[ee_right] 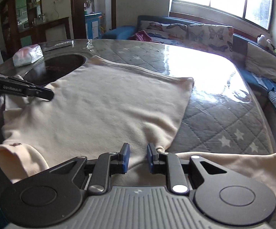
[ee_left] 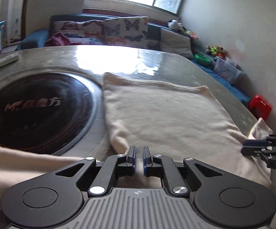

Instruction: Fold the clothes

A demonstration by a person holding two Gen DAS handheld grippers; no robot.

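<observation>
The cream shirt lay flat, bare quilted table beyond its right edge. The left gripper stood narrowly parted above its left edge. The right gripper stood wider, empty.

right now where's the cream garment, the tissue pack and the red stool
cream garment (ee_right: pixel 103 103), right wrist view, middle of its flat body
tissue pack (ee_right: pixel 27 55), right wrist view, its top face
red stool (ee_left: pixel 260 106), left wrist view, its seat

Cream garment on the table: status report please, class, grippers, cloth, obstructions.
Left gripper nearly shut, over near edge of cream garment. Right gripper open at garment's near right corner. Garment flat on table. Inset hob beside it.
</observation>
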